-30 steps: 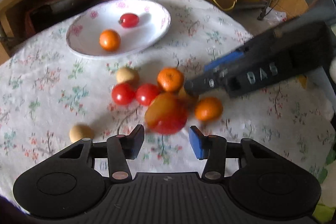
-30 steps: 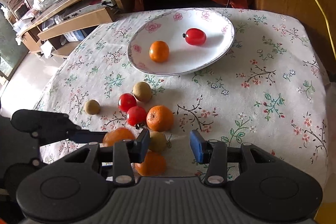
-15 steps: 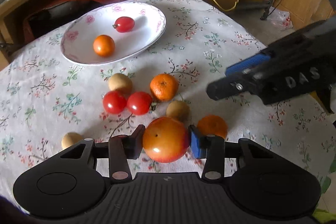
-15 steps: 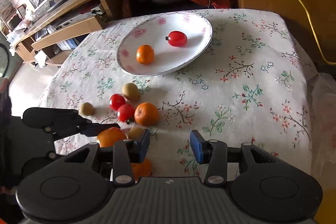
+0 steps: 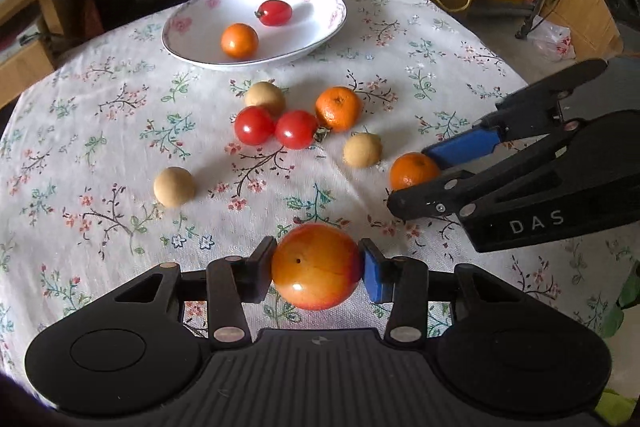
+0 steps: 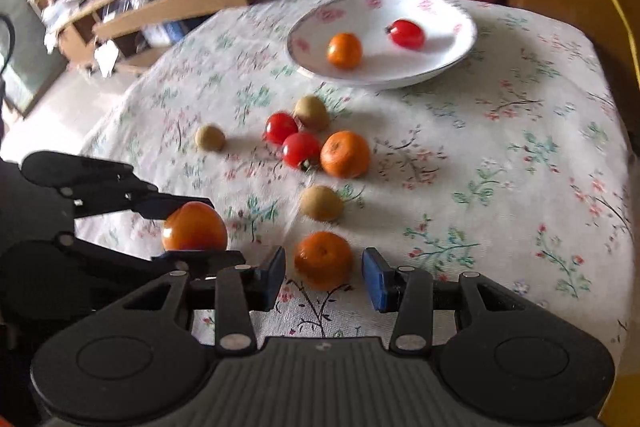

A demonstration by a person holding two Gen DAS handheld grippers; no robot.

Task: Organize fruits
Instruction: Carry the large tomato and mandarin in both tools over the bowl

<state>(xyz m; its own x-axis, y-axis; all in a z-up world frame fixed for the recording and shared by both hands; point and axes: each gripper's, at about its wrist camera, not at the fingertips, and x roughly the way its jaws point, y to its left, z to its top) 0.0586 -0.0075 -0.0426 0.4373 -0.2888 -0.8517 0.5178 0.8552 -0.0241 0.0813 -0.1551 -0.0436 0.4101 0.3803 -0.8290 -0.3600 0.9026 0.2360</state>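
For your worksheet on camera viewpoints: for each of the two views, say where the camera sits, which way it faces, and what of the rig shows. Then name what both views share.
Left wrist: on the left gripper, looking down along its fingers at the large orange-red fruit they clamp; the right gripper enters from the right.
Right wrist: on the right gripper, fingers either side of a mandarin; the left gripper enters lower left.
Shared: plate, floral tablecloth, loose fruit.

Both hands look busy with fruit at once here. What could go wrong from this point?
The left tool grips the big orange-red fruit only at its sides; smooth and round, it might slip out. The right tool straddles a mandarin without touching it; closing off-centre could roll it toward the tan fruit. The two tools are close and might bump.
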